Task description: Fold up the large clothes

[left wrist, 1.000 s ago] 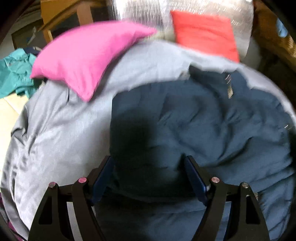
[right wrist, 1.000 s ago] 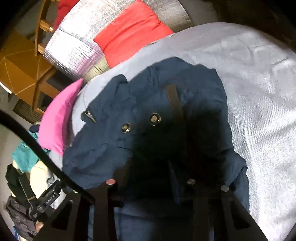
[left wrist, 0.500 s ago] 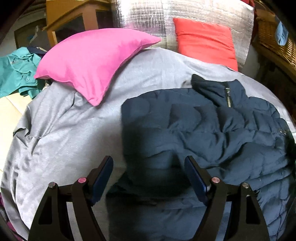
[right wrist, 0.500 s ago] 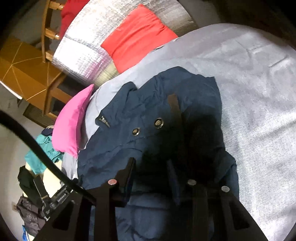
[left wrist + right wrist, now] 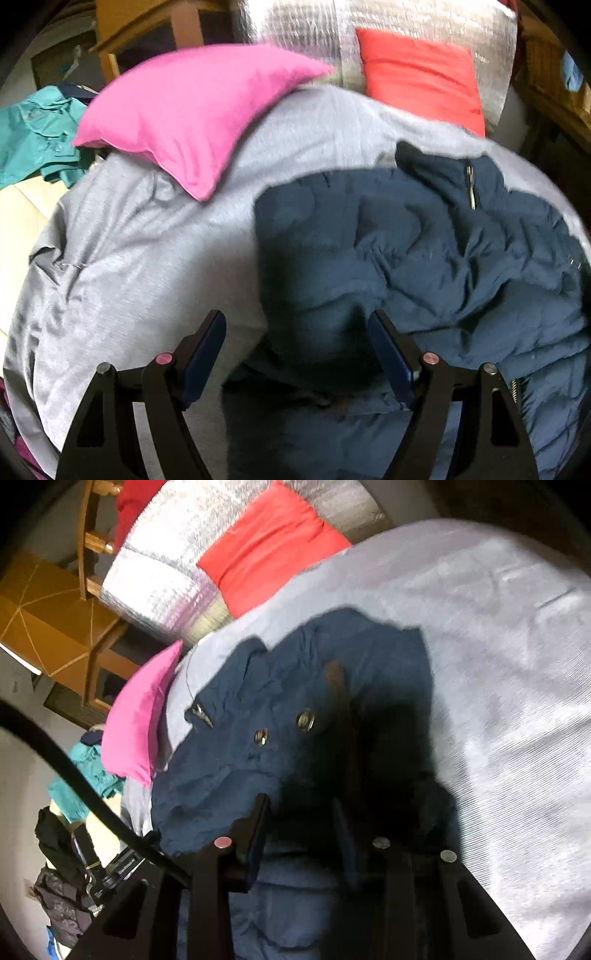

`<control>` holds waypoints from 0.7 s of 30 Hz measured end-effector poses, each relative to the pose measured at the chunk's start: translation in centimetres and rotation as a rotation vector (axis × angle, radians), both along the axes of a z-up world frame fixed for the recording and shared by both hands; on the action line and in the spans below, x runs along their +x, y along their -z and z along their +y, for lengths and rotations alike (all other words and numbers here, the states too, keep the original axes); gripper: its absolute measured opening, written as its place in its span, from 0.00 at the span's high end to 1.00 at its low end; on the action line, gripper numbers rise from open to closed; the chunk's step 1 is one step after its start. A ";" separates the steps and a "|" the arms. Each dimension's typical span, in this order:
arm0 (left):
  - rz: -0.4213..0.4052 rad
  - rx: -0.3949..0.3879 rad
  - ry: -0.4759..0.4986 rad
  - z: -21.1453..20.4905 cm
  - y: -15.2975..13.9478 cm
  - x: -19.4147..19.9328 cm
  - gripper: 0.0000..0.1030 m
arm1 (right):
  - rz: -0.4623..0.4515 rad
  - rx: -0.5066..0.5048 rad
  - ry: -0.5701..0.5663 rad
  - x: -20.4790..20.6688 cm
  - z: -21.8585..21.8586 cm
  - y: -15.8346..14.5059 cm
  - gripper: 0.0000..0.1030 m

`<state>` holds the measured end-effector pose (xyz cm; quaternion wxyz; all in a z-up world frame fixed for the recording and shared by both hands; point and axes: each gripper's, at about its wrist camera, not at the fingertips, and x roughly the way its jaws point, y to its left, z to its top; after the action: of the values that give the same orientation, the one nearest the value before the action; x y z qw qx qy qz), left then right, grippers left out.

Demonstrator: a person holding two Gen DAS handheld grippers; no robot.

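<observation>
The left gripper (image 5: 297, 332) is a black frame of 2 angled arms with triangular cut-outs, each carrying a flat dark-blue pad (image 5: 205, 354). On each side sit 2 round pins, the inner pink, the outer grey. The right gripper (image 5: 299, 819) has the same black build, with 1 pink pin and 2 grey pins showing, and a thick black cable (image 5: 74, 775) curving past its left side.

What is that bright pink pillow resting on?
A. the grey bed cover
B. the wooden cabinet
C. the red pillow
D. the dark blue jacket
A: in the left wrist view the pink pillow lies on the grey bed cover, with bare grey cloth between it and the dark blue jacket, and the red pillow stands apart by the headboard.
</observation>
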<state>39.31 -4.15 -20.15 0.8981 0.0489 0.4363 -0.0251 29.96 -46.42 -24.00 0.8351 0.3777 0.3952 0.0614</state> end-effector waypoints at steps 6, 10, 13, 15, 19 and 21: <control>-0.004 -0.023 -0.094 3.8 -0.4 0.5 0.22 | -0.019 -0.027 0.142 -1.8 -3.8 -0.5 0.40; 0.066 -0.030 -0.131 5.5 1.7 1.5 0.22 | 0.038 0.001 0.201 -1.6 -5.3 1.2 0.38; 0.112 -0.029 -0.117 5.5 3.4 2.0 0.22 | 0.068 0.035 0.179 -0.7 -4.8 2.4 0.38; 0.121 -0.012 -0.104 5.0 3.8 2.1 0.22 | 0.087 0.053 0.156 0.0 -4.0 3.1 0.37; 0.101 -0.003 -0.090 4.6 3.2 1.8 0.22 | 0.082 -0.002 0.145 0.9 -1.8 2.9 0.37; 0.089 0.008 -0.082 4.6 2.9 1.5 0.22 | 0.024 -0.024 0.138 0.6 -0.6 1.4 0.37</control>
<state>40.77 0.43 -23.06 0.8780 0.0333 0.4774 0.0112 30.51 -47.02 -25.39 0.8371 0.3945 0.3790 -0.0056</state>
